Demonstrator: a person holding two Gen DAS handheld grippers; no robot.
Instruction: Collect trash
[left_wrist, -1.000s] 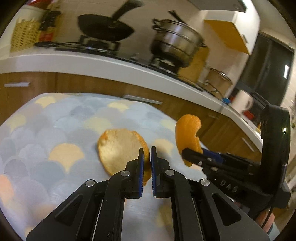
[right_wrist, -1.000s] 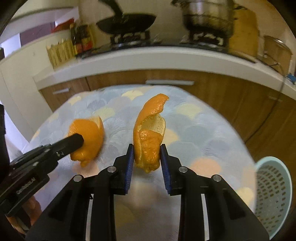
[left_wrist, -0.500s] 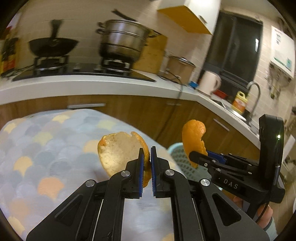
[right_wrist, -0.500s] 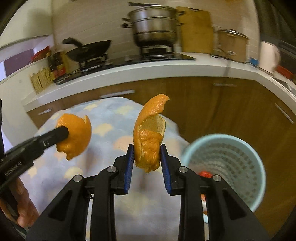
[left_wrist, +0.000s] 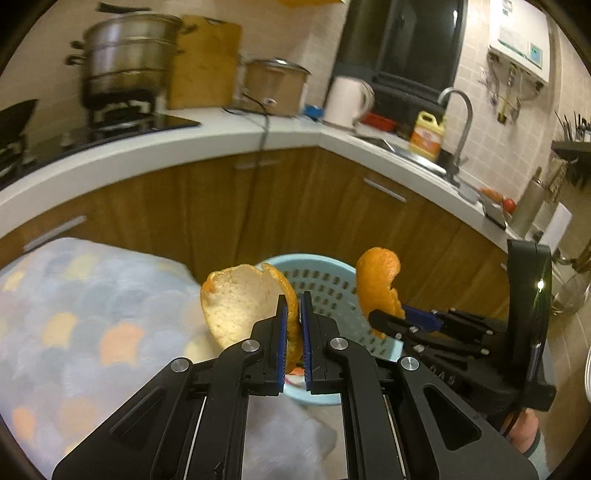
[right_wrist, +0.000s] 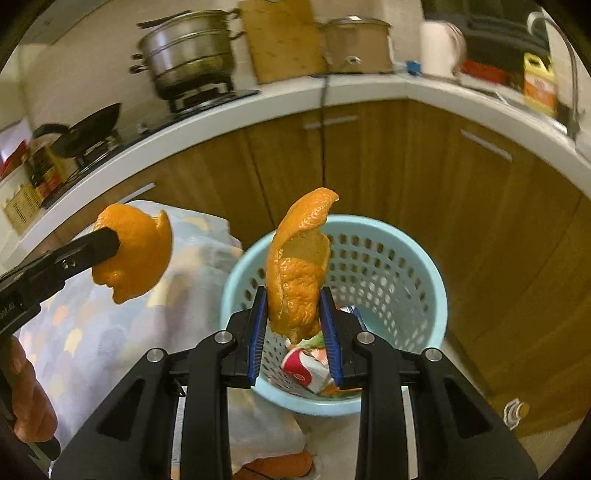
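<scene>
Two pieces of orange peel were held in the air, one in each gripper. In the left wrist view, the left gripper (left_wrist: 293, 314) sat at lower centre with its blue pads nearly together, pinching the edge of a cupped peel (left_wrist: 236, 306) whose pale inner side faced the camera. To its right in that frame, the right gripper (left_wrist: 384, 317) reached in from the lower right edge, clamped on a curled peel strip (left_wrist: 378, 284) showing its orange skin.

In the right wrist view, the right gripper (right_wrist: 293, 314) stood at lower centre, its pads partly apart and pressed on either side of the curled peel strip (right_wrist: 297, 269), which rose upright between them. Directly behind and below it was a light blue perforated basket (right_wrist: 417, 266), with a red-and-white wrapper (right_wrist: 306, 371) and other scraps lying at its bottom. The left gripper (right_wrist: 110, 240) entered from the left edge of that frame with the cupped peel (right_wrist: 136, 251) hanging over a table covered in a scale-patterned cloth (right_wrist: 92, 325), left of the basket. A wooden-fronted kitchen counter (right_wrist: 369, 88) curved across the upper half of the frame.
</scene>
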